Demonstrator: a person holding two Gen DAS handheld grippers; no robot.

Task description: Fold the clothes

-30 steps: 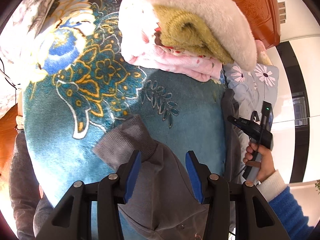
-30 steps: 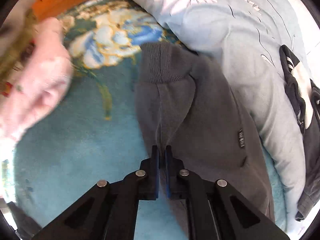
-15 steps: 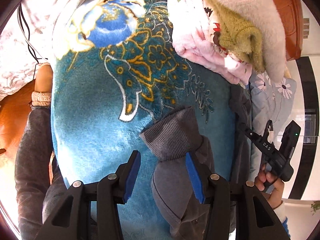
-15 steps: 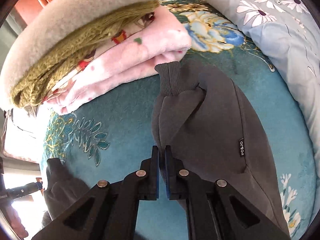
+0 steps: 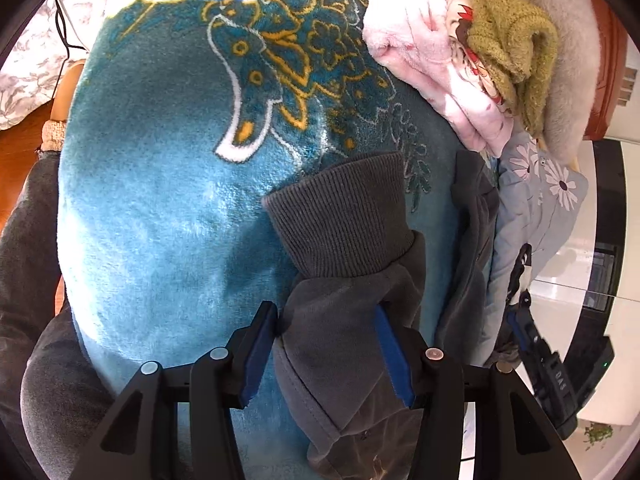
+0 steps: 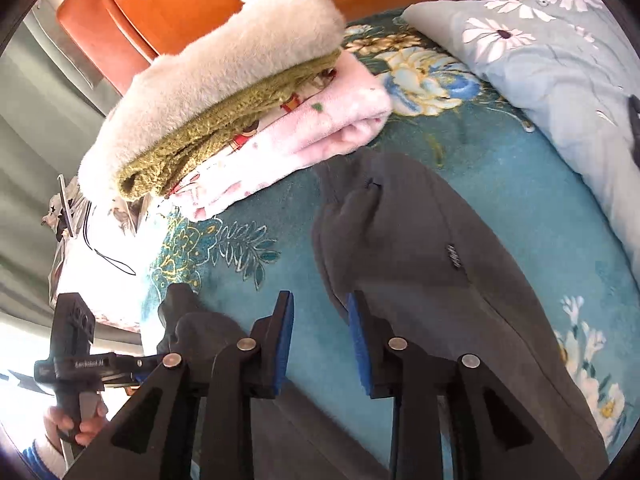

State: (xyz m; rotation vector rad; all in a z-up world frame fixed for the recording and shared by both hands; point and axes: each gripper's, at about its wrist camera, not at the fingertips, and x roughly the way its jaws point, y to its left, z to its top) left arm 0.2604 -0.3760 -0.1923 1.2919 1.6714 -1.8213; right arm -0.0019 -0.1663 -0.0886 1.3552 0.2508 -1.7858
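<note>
Your left gripper [image 5: 326, 350] stands released, its blue pads spread either side of a grey sweatshirt sleeve [image 5: 340, 320] low in the frame's centre; whether the pads touch the cloth cannot be told. The ribbed cuff [image 5: 340, 212] lies just beyond the fingertips on the teal floral blanket [image 5: 160, 208]. Your right gripper [image 6: 320, 344] is also released, with bare blanket between its pads and the grey sweatshirt [image 6: 432, 264] body just beside its right-hand pad, spreading to lower right. A folded stack [image 6: 240, 100] of cream, olive and pink sits in the upper left of that frame; a daisy-print pillow [image 6: 540, 48] occupies the upper right.
</note>
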